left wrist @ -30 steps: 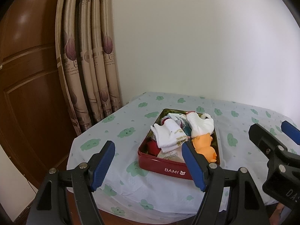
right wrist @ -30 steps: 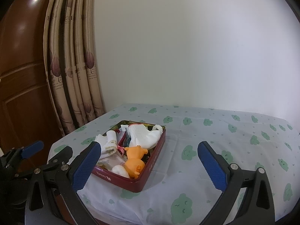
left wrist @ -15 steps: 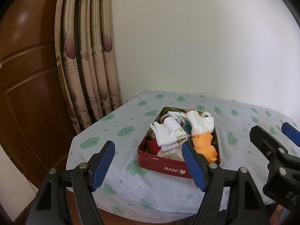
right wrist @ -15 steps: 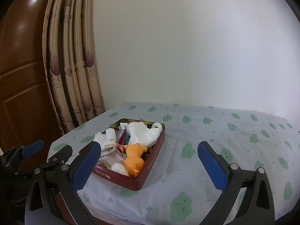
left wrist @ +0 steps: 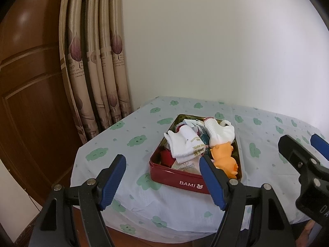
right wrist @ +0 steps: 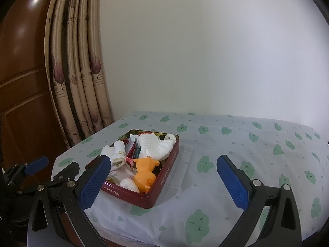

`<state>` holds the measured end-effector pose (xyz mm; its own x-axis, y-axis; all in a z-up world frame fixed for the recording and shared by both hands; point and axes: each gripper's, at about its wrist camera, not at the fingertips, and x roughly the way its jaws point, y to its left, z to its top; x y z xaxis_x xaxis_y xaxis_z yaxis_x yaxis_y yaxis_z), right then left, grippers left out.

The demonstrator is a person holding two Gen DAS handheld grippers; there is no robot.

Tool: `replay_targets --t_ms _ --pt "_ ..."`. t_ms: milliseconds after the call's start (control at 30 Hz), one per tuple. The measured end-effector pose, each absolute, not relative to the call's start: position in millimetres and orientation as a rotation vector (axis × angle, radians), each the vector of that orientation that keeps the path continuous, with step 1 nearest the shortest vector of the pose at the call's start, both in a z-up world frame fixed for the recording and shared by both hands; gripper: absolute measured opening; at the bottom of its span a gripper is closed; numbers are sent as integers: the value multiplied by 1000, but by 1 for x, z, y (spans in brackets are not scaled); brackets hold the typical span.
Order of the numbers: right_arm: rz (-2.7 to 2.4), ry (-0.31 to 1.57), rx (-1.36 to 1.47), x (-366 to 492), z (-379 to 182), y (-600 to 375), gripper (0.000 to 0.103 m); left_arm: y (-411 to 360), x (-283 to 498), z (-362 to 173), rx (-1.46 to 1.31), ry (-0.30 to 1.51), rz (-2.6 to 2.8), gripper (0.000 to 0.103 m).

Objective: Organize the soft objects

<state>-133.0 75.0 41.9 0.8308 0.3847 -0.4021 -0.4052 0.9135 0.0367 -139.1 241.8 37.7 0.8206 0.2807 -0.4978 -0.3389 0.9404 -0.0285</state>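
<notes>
Tin position: the red rectangular metal tin marked BAMI [left wrist: 186, 182] sits on the white tablecloth with green cloud prints [right wrist: 236, 144], ahead of both tongs; in the left wrist view it lies at about 1 o'clock from the left gripper [left wrist: 162, 180], in the right wrist view at about 10 o'clock from the right gripper [right wrist: 162, 183].
Tin contents: a folded white sock with gold lettering [left wrist: 183, 144], a white knitted sock with a red-trimmed cuff [left wrist: 220, 131], an orange rubber animal toy [right wrist: 145, 175], a small white ball-like piece [right wrist: 128, 184], a dark red item [left wrist: 166, 157] and printed paper packets heaped inside.
Left gripper: blue-padded jaws released wide, holding nothing, touching nothing.
Right gripper: blue-padded jaws spread wide, empty, clear of the tin.
Background: a beige leaf-print curtain [left wrist: 96, 61] at 10 o'clock.
</notes>
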Motion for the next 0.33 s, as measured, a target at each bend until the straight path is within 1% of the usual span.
replay_targets --t_ms 167,333 --pt "403 423 -35 -129 41 66 102 239 -142 40 -95 464 353 76" --pt "381 443 -23 -118 41 48 103 235 -141 42 -90 475 337 76"
